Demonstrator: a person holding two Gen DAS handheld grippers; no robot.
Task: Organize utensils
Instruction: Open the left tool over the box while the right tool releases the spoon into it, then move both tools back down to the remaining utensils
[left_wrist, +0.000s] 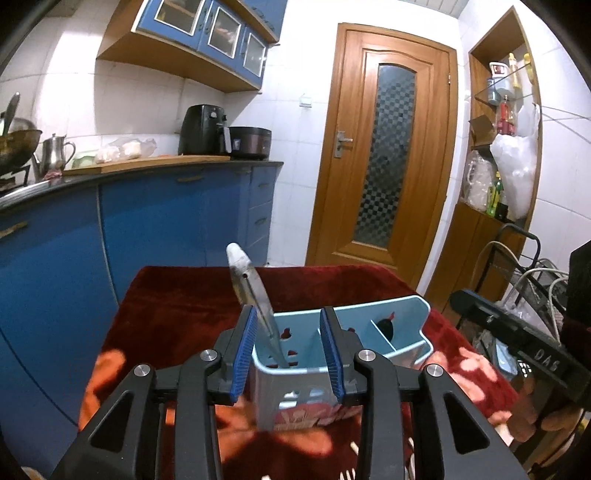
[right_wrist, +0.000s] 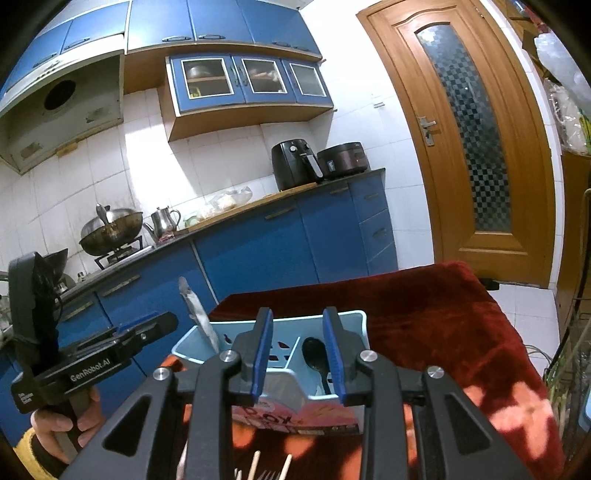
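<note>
Blue caddy (left_wrist: 406, 325) held the knife (left_wrist: 251, 291) and black spoon (right_wrist: 314, 354); your left gripper (left_wrist: 290, 354) and right gripper (right_wrist: 299, 354) hung part-open and empty, so chopsticks (right_wrist: 255, 463) just before it seemed next.

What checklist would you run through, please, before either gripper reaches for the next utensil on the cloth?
1. Left gripper empty: ok, blue pads apart with nothing pressed between them.
2. Right gripper empty: ok, pads apart, holding nothing.
3. Knife seated in the blue caddy: ok, leaning handle-up in the left-end compartment.
4. Black spoon in its own compartment: ok, it sits in the right-end one.
5. Caddy upright on the red cloth: ok.
6. Remaining utensils located: cannot tell, only the tips of pale sticks and fork tines show at the bottom edge of the right wrist view.
</note>
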